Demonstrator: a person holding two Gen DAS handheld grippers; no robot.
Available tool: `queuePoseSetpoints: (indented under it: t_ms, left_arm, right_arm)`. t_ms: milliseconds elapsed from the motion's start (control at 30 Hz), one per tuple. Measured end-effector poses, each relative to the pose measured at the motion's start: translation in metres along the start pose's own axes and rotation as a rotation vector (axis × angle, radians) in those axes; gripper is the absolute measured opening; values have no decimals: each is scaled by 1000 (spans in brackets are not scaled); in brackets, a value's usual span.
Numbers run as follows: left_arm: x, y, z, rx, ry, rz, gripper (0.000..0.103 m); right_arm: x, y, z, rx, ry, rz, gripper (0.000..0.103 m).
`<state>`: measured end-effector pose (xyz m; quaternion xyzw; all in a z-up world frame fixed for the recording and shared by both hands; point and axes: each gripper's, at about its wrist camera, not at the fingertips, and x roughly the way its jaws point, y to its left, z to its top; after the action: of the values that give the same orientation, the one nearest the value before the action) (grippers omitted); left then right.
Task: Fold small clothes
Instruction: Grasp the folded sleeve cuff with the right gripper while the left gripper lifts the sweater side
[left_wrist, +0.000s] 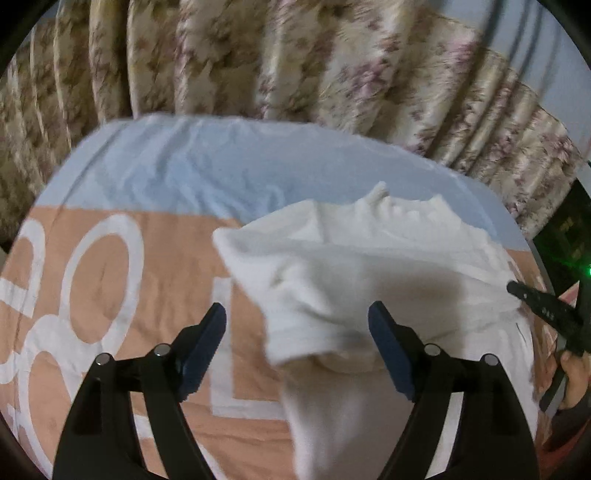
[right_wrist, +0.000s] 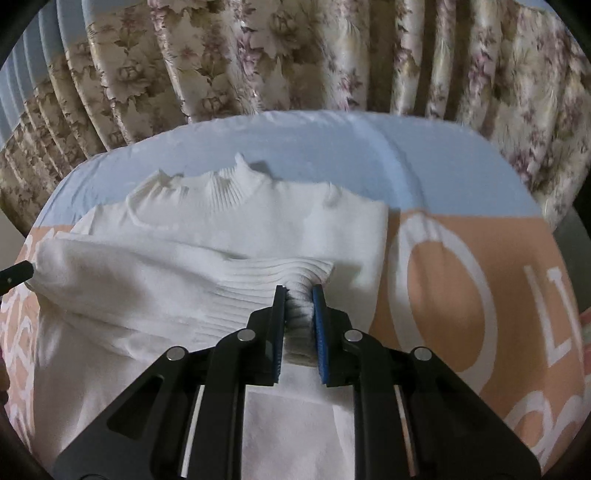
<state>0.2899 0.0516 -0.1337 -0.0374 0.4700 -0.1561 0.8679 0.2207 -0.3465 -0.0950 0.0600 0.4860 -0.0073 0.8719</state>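
Note:
A white knit sweater with a ribbed high collar lies on the bed cover, collar toward the curtain. My right gripper is shut on the ribbed cuff of a sleeve that is drawn across the sweater's body. My left gripper is open with its jaws wide apart, just above the sweater's near-left part, holding nothing. The right gripper also shows at the right edge of the left wrist view, against the sweater's edge.
The bed cover is peach with large white letters and a pale blue band at the far side. A floral curtain hangs right behind the bed. A dark object with a green light stands at the right.

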Motion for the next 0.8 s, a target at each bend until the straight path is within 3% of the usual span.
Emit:
queuePoseSetpoints:
  t_ms: [167,233,267,367,467,600,667,733,800]
  left_arm:
    - [29,30,18,-87,90,-113,76]
    - [40,33,23,-95,119,-143,65]
    - [47,34,27,-101,134,-159,54]
    - [47,27,33,-64,115,-142,36]
    - [30,13,36,13,53,-108,31]
    - [12,7,37,79,-33,-91,31]
    - [25,12,37,74,16,-82,36]
    - [36,19,32,64,62,-61,47]
    - [33,22,24,70,49,-22,66]
  right_arm:
    - [2,-1,-2,-6,9,2,15]
    - [3,1,-3,-12,12,3,16]
    - [3,1,-2,-16,13,3,16]
    - [5,2,-2,-22,12,6,16]
    - [0,2,0,-24,-15,17,16]
    - [-13,3,9,-14,-102,23,16]
    - [-9,3,14,-24,-99,9,16]
    - [-2,1,16,-17,-77,16,16]
    - [8,1,16,-15,-41,17,16]
